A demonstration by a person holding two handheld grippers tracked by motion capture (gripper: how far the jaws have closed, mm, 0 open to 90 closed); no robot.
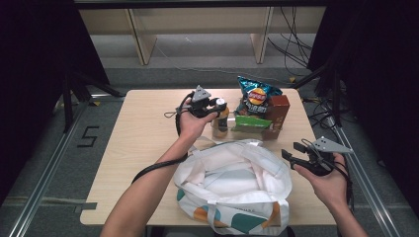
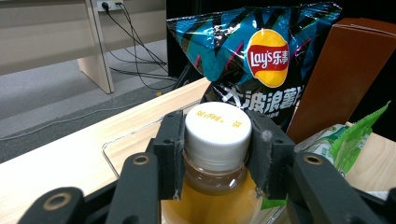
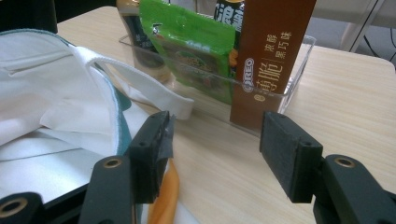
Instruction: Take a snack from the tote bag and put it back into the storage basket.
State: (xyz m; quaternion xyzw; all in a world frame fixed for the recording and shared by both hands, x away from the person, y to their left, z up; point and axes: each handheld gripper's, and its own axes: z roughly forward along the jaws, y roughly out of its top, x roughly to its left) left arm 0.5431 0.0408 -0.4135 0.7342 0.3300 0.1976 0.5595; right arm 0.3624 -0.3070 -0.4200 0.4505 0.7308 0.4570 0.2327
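Left gripper clamps the bottle just under its white cap, inside the clear tray. Lift straight up, probably clear of the chip bag ahead, then toward the tote bag. Right gripper waits wide open.

High view above the near table edge, looking forward and down, left gripper view close behind the bottle cap, facing the chips, right gripper view low over the tabletop, facing the box (seen from above too)
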